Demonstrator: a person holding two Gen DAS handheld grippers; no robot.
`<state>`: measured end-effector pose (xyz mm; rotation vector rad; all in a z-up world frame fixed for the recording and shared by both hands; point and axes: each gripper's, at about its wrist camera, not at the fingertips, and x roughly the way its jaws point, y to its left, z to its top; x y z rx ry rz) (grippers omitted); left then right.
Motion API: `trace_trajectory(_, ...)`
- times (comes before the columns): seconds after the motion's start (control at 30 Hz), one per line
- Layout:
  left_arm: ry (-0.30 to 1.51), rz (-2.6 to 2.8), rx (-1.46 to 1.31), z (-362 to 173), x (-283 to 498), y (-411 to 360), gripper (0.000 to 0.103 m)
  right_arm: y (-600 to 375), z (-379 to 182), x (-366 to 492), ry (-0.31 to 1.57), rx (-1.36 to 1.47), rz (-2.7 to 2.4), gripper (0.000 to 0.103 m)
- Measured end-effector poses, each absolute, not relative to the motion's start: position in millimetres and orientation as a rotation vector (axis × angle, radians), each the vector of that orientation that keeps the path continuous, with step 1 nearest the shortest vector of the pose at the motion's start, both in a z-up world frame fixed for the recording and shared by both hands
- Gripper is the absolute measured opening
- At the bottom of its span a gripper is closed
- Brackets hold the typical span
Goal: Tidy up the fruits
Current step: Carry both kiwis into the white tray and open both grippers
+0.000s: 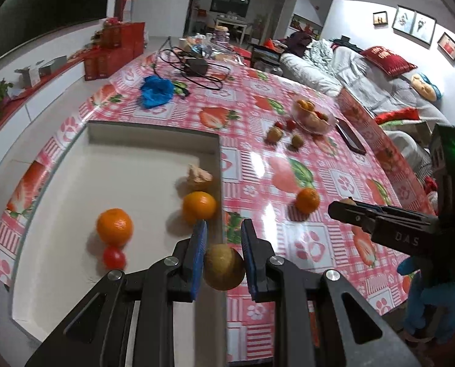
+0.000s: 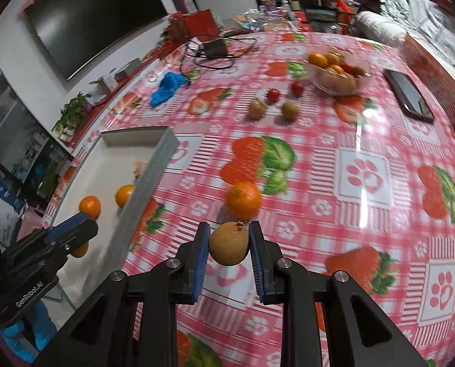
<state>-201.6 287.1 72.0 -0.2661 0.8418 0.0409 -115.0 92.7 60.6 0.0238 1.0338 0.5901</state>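
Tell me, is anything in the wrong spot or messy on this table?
Yes. One orange, two brown fruits and two cherry tomatoes lie loose on the tablecloth, outside the tray and the glass bowl. A crumpled blue glove lies there too.

1. Black angular linkage arms with triangular cut-outs and silver round screws are seen on the left gripper [image 1: 222, 255] and right gripper [image 2: 229, 255].
2. Ribbed blue pads [image 1: 198, 257] are fitted.
3. White lettering is printed on both bodies.
4. Blue gloves [image 1: 435, 302] are worn.
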Motion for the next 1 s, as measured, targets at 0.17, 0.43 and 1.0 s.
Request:
trace_trajectory(0.17, 0.835, 0.083, -0.283, 72.0, -202.4, 305.7, 0.025, 119.0, 67.9, -113.8, 1.025, -0.008, 0.638, 0.027)
trace_trajectory(0.43, 0.834, 0.151, -0.287, 68.0, -202.7, 330.3, 0.025, 158.1, 74.5, -116.0, 1.019, -0.056, 0.712, 0.027)
trace_trajectory(1.0, 0.861, 0.268, -0.266, 55.2, -185.3, 370.1, 0.025, 237.0, 76.4, -111.3, 1.022, -0.135, 0.832, 0.027)
